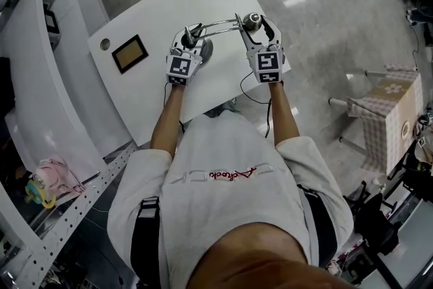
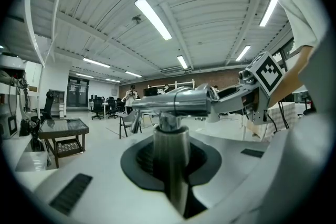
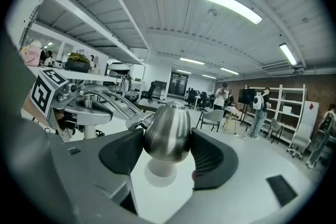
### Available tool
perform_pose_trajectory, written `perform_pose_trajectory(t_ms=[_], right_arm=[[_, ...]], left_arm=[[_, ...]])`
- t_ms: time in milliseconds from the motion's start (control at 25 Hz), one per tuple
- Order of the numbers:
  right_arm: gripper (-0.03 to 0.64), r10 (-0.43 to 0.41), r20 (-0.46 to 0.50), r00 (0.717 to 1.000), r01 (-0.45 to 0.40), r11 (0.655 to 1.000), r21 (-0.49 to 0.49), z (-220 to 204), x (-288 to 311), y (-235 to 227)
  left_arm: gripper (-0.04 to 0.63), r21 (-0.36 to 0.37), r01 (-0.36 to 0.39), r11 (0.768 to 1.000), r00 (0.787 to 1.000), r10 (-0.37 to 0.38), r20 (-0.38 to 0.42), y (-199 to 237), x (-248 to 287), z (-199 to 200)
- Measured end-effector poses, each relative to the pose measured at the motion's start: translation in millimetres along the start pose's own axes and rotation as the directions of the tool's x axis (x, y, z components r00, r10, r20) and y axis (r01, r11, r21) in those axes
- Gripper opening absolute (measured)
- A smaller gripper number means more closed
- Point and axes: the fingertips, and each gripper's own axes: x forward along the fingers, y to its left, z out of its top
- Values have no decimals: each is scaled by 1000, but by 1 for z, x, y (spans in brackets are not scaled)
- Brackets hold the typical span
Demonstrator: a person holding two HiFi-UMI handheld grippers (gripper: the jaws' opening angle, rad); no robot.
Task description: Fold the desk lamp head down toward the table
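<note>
A brushed-steel desk lamp stands on the white table. My left gripper is shut on the lamp's upright post, just above the round base. The thin double arm runs level from the post's top joint to the rounded steel head. My right gripper is shut on that head, with a dark pad pressed on either side. The head's open end faces down at the white table. In the right gripper view, the left gripper and the arm show at the left.
A dark framed panel and a round cable hole lie on the table's left part. The table's right edge is close beside the right gripper. A low stand under a checked cloth is on the floor at the right. White shelving runs along the left.
</note>
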Motion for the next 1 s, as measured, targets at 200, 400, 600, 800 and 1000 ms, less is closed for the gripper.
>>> perform_pose_trajectory(t_ms=[200,400,600,800,1000], right_arm=[[308,4,8,1000,-4,1000,9,-1,0,0],[308,7,4,1000,-7,1000,-15,0,1,1],[308,-40,1,999,40,999,-8,-4,-9,-1],[308,-43,-1,999,43,999,22,-7,-22,1],[305,-30,-2,1000,30,999,27,-10,-32,9]], left_arm=[[60,1,-4,1000,1000,4,-2,0,0,0],[64,-7,5,1000,1000,-5,10,1,1,-3],[125,-24,-15,1000,1000,15,-4,3,-6,2],[130,-21,-36,999,999,35,-23,3,-19,-4],[133,-19,-64,998,997,63,-36,3,-30,-9]])
